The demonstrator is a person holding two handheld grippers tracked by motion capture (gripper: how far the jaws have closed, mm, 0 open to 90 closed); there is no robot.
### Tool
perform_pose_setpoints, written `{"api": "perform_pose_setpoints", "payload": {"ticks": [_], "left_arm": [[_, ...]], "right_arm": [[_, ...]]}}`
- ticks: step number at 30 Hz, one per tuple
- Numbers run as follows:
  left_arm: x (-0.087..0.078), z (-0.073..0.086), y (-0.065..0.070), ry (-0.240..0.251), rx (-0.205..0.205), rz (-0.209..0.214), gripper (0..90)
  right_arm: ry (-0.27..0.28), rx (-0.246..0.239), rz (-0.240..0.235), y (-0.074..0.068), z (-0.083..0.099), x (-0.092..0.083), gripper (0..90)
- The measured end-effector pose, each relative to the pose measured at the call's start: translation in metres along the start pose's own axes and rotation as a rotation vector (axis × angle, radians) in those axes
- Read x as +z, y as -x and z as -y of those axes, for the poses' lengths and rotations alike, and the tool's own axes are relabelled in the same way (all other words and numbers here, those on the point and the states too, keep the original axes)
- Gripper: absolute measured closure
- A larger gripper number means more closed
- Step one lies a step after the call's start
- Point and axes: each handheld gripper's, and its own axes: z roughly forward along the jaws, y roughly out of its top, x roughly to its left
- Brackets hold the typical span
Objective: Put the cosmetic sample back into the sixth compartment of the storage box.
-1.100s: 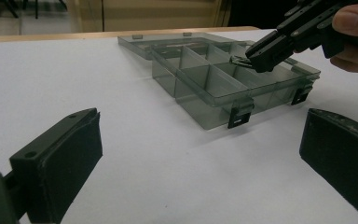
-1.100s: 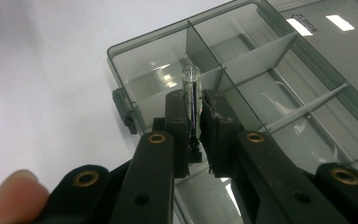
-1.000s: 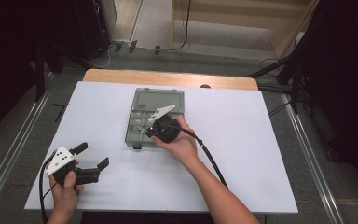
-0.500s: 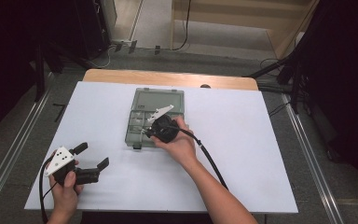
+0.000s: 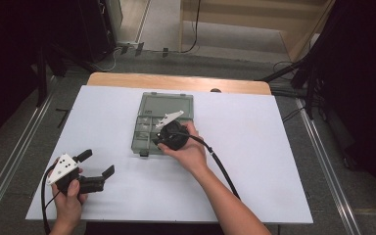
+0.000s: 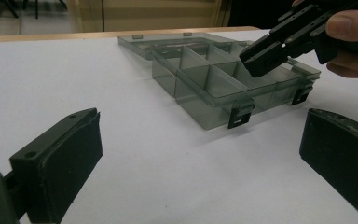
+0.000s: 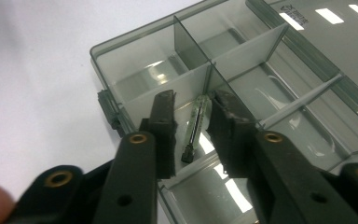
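An open grey see-through compartment box (image 5: 144,110) lies mid-table, its lid flat behind it. My right gripper (image 5: 153,140) dips into a near compartment of the box (image 7: 121,51). In the right gripper view its jaws (image 7: 193,98) have just been opening and stand a little apart. Between them lies a thin clear rod with dark ends (image 7: 196,121), resting in the compartment with the pads not pressing on it. My left gripper (image 5: 98,162) sits at the table's near left, wide open and empty (image 6: 200,154). It faces the box (image 6: 209,84) and the right gripper (image 6: 256,60).
The white table sheet (image 5: 274,161) lies over a wooden top (image 5: 127,79). The right gripper's cable (image 5: 220,166) trails back along the forearm. Metal rails run beside the table on both sides, with dark stands beyond.
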Motion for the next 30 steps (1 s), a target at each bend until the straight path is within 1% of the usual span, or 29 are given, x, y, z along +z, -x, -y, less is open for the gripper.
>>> {"api": "perform_pose_setpoints", "payload": {"ticks": [1,3,5,6,8,10,11,12,15,16,19,30], "left_arm": [[0.0,0.0,0.0,-0.001,0.001,0.0,0.0],[0.0,0.0,0.0,-0.002,0.001,0.0,0.0],[0.0,0.0,0.0,-0.002,0.0,-0.001,0.0],[0.0,0.0,0.0,-0.004,0.001,-0.002,0.0],[0.0,0.0,0.001,-0.004,0.001,-0.003,0.0],[0.001,0.0,0.001,-0.004,0.001,-0.003,0.0],[0.001,0.0,0.001,-0.004,0.0,-0.004,0.0],[0.001,0.0,0.001,-0.004,0.001,-0.004,0.0],[0.001,0.0,0.001,-0.005,0.002,-0.005,0.0],[0.001,0.0,0.001,-0.004,0.0,-0.006,0.0],[0.001,0.0,0.0,-0.004,-0.001,-0.006,0.0],[0.003,0.0,0.002,-0.009,0.01,-0.008,0.0]], "right_arm": [[0.002,0.0,-0.001,0.0,0.0,-0.001,67.4],[0.003,0.001,-0.002,0.0,0.001,-0.002,59.8],[0.016,0.008,-0.026,0.002,0.003,-0.004,51.8],[0.016,0.013,-0.03,0.002,0.003,-0.005,47.6],[0.021,-0.008,-0.022,0.002,0.004,-0.007,40.4],[0.027,-0.006,-0.021,0.002,0.005,-0.009,31.9],[0.035,-0.001,-0.016,0.002,0.006,-0.01,25.6],[0.042,0.0,-0.008,0.003,0.006,-0.011,19.7],[0.054,0.014,0.012,0.004,0.008,-0.014,5.5],[0.059,0.017,0.008,0.005,0.009,-0.015,0.6],[0.073,0.025,-0.009,0.007,0.011,-0.019,0.0],[0.11,0.046,0.02,0.014,0.021,-0.03,0.0]]}}
